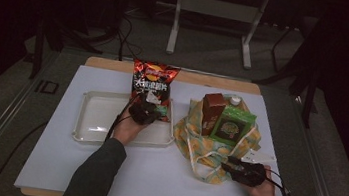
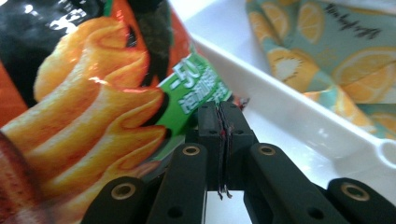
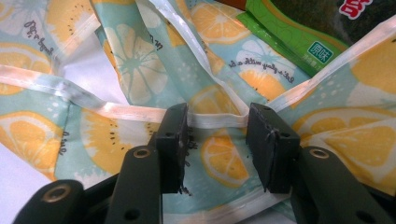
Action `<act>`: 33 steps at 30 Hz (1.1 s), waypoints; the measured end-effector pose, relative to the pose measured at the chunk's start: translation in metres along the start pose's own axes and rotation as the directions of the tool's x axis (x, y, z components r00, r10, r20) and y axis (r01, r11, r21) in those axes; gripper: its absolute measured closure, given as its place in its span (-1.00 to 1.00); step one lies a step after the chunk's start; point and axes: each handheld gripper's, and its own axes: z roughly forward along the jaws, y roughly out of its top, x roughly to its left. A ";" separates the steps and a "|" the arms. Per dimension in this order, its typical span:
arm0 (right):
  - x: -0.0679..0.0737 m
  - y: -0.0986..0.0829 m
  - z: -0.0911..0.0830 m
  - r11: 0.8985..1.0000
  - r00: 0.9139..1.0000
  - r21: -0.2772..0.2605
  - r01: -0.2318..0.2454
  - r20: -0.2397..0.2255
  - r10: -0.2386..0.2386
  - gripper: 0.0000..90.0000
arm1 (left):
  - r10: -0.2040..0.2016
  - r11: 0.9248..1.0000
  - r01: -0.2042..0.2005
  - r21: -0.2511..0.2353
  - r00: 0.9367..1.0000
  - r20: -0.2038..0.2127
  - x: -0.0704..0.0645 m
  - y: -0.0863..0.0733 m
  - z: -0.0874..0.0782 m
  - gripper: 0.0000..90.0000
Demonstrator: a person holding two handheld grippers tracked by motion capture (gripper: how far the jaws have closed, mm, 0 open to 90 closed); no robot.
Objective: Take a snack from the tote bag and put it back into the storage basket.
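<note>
Pinching the chip bag (image 2: 93,93) by its bottom edge, our left gripper (image 1: 143,113) has its jaws clamped tight together on the foil, right where the green patch of the print ends. The bag stands upright just ahead of that gripper, its lower end over the white tray (image 1: 90,118), and in the left gripper view the tray's rim (image 2: 299,126) runs off to the right of the jaws. Beyond that rim we can see the lemon-print cloth bag (image 2: 327,60).

Over on the other side, our right gripper (image 1: 245,170) sits at the near edge of the cloth bag (image 3: 224,158), jaws spread apart with the fabric lying between and under them, and a white hem strip (image 3: 210,120) crossing just ahead of the tips. It's not gripping anything as far as we can tell. Farther ahead of it, a green packet (image 1: 232,126) and a brown carton (image 1: 211,111) stand in the cloth bag.
</note>
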 end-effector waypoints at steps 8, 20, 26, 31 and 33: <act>0.000 0.000 0.000 1.000 1.000 0.000 0.001 0.001 -0.001 0.30 | 0.050 0.999 -0.049 -0.023 0.996 0.073 -0.022 0.006 -0.002 0.94; 0.000 0.000 0.000 1.000 1.000 0.000 0.001 0.001 -0.001 0.30 | 0.098 0.995 -0.096 -0.023 0.981 0.170 -0.054 0.003 0.001 0.98; 0.000 0.000 0.000 1.000 1.000 0.000 0.001 0.001 -0.001 0.30 | 0.105 0.994 -0.103 -0.021 0.977 0.186 -0.059 -0.001 0.003 0.98; 0.000 0.000 0.000 1.000 1.000 0.000 0.002 0.001 -0.002 0.30 | 0.125 0.992 -0.126 -0.008 0.975 0.186 -0.064 -0.003 0.003 0.98; 0.000 0.000 0.000 1.000 1.000 0.000 0.002 0.001 -0.002 0.30 | 0.120 0.993 -0.121 -0.009 0.975 0.189 -0.064 -0.003 0.002 0.99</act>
